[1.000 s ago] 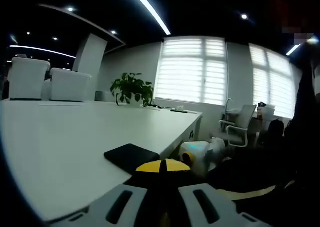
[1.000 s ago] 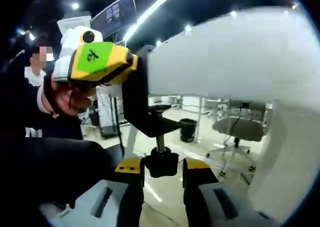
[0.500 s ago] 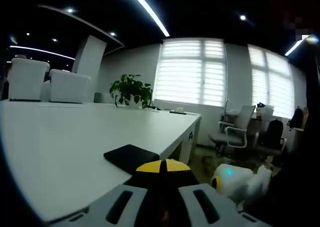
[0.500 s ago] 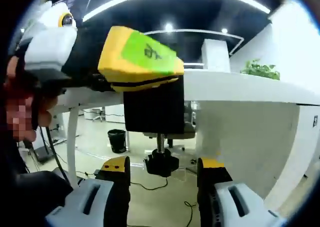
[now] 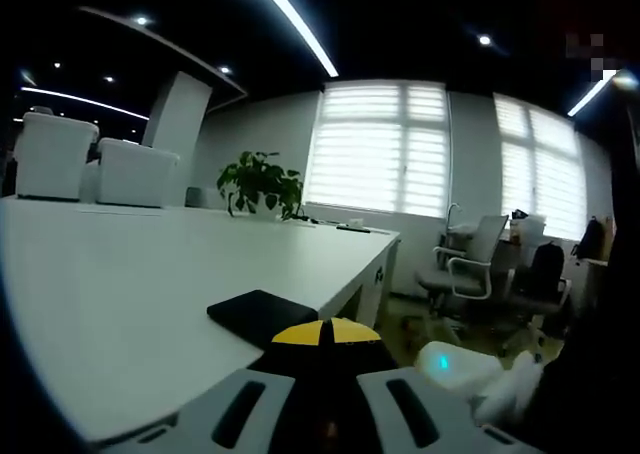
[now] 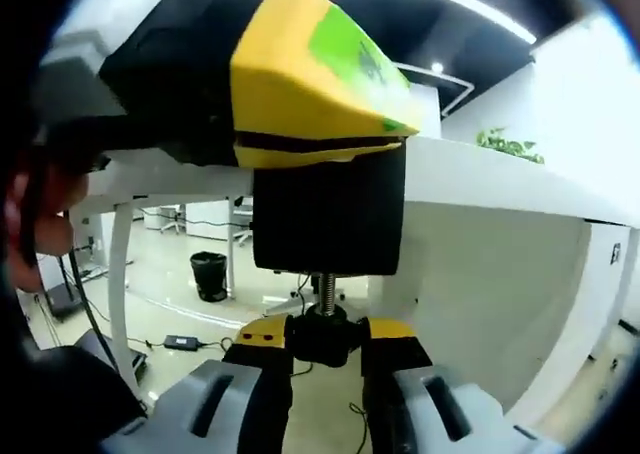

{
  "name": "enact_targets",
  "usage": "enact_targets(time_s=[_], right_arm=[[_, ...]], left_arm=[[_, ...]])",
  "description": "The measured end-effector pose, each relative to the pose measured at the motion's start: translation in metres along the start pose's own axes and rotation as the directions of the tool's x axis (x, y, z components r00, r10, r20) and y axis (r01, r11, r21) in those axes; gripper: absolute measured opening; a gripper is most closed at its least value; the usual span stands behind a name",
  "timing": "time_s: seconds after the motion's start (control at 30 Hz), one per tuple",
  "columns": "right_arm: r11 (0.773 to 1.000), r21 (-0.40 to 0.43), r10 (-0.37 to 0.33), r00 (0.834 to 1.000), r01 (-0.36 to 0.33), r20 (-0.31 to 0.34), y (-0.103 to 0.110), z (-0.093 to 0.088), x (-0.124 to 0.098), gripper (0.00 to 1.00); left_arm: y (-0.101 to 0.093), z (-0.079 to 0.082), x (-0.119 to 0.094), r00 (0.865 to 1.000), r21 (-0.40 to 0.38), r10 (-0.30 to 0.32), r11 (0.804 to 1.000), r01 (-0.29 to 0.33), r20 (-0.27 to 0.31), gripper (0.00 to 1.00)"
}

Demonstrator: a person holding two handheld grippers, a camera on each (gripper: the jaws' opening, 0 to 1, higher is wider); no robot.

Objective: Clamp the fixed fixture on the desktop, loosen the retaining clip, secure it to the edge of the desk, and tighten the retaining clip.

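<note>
We count one white surface (image 5: 130, 274) with one flat black pad (image 5: 262, 312) lying near its edge and one potted plant (image 5: 262, 181) at its far end. Behind it we see two white armchairs (image 5: 95, 161) and two windows with blinds (image 5: 378, 144). One office chair (image 5: 462, 266) stands off to the side. In the right gripper view we count one black clamp (image 6: 328, 219) with one threaded screw (image 6: 326, 288) and one black knob (image 6: 325, 336), one bin (image 6: 208, 275) on the floor, and one more pair of tongs (image 6: 310, 84), yellow and green.
</note>
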State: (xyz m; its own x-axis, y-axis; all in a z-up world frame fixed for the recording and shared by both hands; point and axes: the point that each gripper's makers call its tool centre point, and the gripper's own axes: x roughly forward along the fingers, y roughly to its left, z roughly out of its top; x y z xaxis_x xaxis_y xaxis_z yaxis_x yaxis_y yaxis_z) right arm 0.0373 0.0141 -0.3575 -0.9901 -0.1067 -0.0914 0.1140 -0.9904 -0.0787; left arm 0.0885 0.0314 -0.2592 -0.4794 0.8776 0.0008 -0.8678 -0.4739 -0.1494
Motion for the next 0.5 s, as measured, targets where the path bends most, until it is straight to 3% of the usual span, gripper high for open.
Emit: enact_targets(time_s=[0.13,0.27,0.33,0.4,0.43,0.5], right_arm=[[0.997,0.000,0.082,0.996,-0.082,-0.020,0.002,-0.001,0.002,0.24],[0.976,-0.014,0.219,0.976,-0.219,-0.021,0.006,0.001,-0.007,0.24],[0.952,-0.005,0.305,0.952,-0.305,-0.005,0.008,0.002,-0.009,0.24],[0.914,-0.044,0.402,0.915,-0.402,-0.004,0.010,0.002,-0.011,0.24],[0.893,-0.013,0.450,0.893,-0.451,-0.011,0.013,0.001,-0.010,0.24],[0.855,-0.117,0.507,0.862,-0.505,-0.009,0.010,0.003,-0.009,0.24]], left_arm=[[0.000,0.000,0.000,1.000,0.001,-0.001,1.000,0.001,-0.004,0.01],[0.000,0.000,0.000,1.000,0.001,0.001,1.000,-0.001,-0.007,0.01],[0.001,0.000,0.000,1.000,0.000,0.002,1.000,-0.002,-0.008,0.01],[0.001,0.000,0.000,1.000,0.002,0.004,1.000,-0.004,-0.010,0.01],[0.001,0.000,0.000,1.000,0.003,0.005,1.000,-0.005,-0.012,0.01],[0.001,0.000,0.000,1.000,0.002,0.007,1.000,-0.007,-0.011,0.01]])
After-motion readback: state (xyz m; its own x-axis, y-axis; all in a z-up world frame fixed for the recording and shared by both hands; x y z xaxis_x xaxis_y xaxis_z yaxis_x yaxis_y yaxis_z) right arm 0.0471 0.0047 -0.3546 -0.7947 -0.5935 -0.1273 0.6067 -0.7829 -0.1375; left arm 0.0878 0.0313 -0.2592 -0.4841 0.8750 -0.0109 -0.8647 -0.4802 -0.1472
